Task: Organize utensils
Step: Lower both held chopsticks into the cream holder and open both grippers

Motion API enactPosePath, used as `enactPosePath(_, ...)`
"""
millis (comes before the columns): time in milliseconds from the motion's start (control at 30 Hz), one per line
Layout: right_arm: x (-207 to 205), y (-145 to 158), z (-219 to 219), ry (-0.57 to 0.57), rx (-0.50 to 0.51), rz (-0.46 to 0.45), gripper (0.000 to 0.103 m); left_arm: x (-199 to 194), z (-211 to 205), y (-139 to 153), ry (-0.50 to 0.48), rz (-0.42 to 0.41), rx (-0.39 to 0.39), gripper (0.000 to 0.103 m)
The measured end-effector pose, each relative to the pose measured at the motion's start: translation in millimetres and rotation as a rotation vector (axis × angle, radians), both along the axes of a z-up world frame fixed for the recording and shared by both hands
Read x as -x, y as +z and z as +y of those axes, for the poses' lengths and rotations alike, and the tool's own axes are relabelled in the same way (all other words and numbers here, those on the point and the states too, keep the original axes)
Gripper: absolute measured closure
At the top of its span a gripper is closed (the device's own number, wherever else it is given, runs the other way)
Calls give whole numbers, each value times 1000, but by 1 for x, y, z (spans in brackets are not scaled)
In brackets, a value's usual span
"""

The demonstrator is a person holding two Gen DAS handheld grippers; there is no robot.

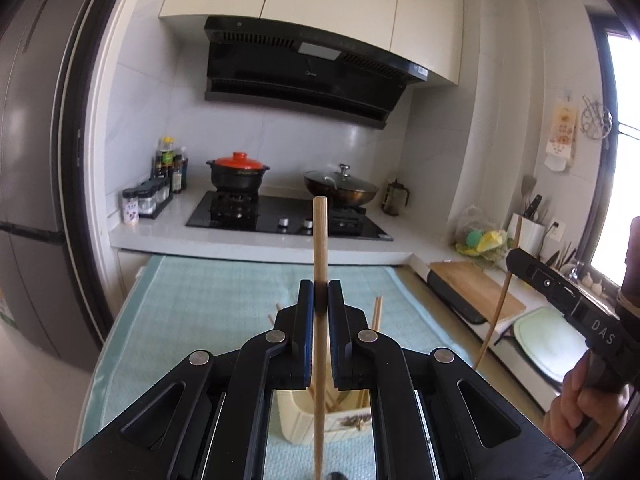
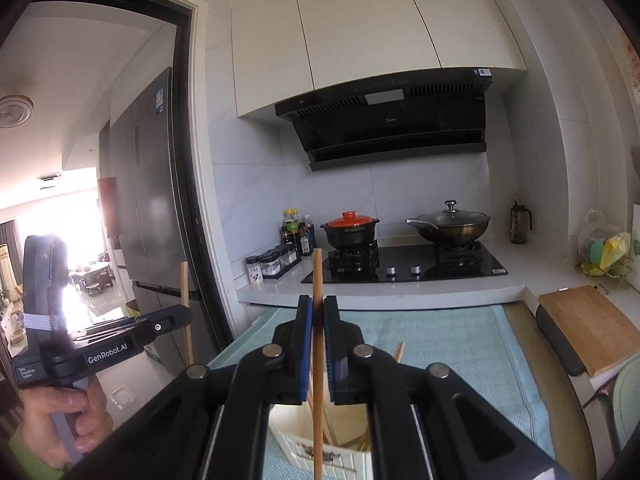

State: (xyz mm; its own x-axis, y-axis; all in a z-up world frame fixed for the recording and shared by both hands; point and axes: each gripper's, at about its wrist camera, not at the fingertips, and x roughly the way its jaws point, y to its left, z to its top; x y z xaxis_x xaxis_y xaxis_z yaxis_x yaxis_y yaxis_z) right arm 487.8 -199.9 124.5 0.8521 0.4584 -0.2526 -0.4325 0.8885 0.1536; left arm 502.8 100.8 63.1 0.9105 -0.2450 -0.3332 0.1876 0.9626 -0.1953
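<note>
My left gripper (image 1: 320, 292) is shut on a wooden chopstick (image 1: 320, 240) held upright above a cream utensil holder (image 1: 308, 416) that has several chopsticks (image 1: 376, 314) standing in it. My right gripper (image 2: 318, 308) is shut on another upright wooden chopstick (image 2: 317, 280) above the same holder (image 2: 328, 456). The right gripper also shows at the right of the left wrist view (image 1: 560, 292) with its chopstick (image 1: 496, 312). The left gripper shows at the left of the right wrist view (image 2: 120, 336) with its chopstick (image 2: 185, 296).
The holder stands on a light blue towel (image 1: 224, 304) over a table. Behind are a counter with a gas hob (image 1: 280, 216), a red-lidded pot (image 1: 239, 170), a wok (image 1: 340, 188), spice jars (image 1: 148, 200) and a cutting board (image 1: 476, 288). A fridge (image 1: 32, 184) stands left.
</note>
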Motion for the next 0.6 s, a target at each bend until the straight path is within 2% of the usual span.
enactPosePath(133, -36, 8, 11, -17, 5, -25, 97, -38, -10, 7, -1, -6, 3, 98)
enactPosePath(267, -69, -2, 23, -17, 20, -23, 97, -75, -22, -4, -1, 24, -15, 98)
enactPosePath(433, -104, -38, 36, 13, 60, 52, 97, -112, -36, -38, -3, 96, -45, 98)
enactPosePath(600, -125, -85, 44, 49, 90, 160, 97, -130, -41, -79, 5, 161, -52, 98)
